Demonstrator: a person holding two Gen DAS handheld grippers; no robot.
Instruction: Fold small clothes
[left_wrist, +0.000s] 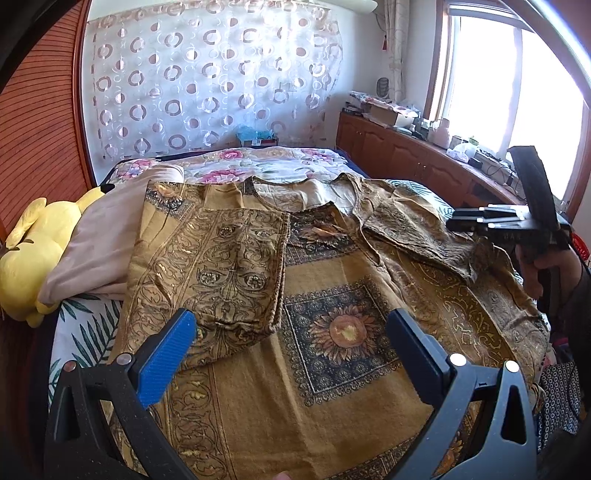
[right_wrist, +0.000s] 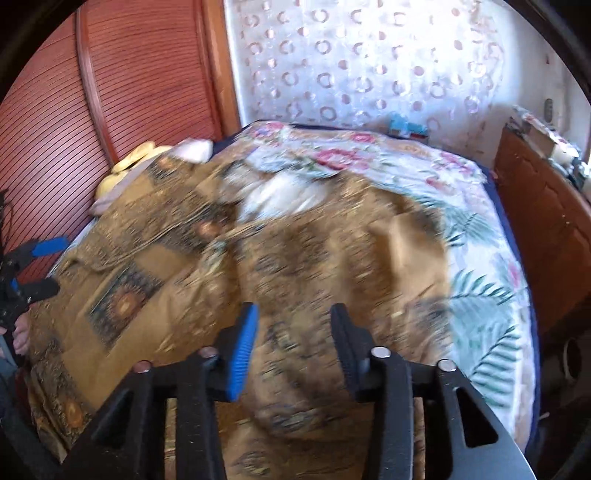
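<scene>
A mustard-gold top (left_wrist: 332, 280) with dark sunflower panels lies spread on the bed. Its left sleeve (left_wrist: 221, 266) is folded over the front, and its right sleeve (left_wrist: 417, 232) lies crumpled across the chest. My left gripper (left_wrist: 291, 347) hovers over the lower front, open wide, blue pads (left_wrist: 166, 362) apart and nothing between them. In the blurred right wrist view, my right gripper (right_wrist: 295, 343) is open above the right side of the top (right_wrist: 258, 258), with cloth below the fingers and none visibly pinched. It also shows at the left view's right edge, right gripper (left_wrist: 517, 221), in a hand.
A yellow plush toy (left_wrist: 33, 258) and a beige cloth (left_wrist: 107, 240) lie at the bed's left. A floral quilt (left_wrist: 258, 162) covers the far end. A leaf-print sheet (right_wrist: 491, 295) shows on the right, beside a wooden cabinet (left_wrist: 406, 155) under the window.
</scene>
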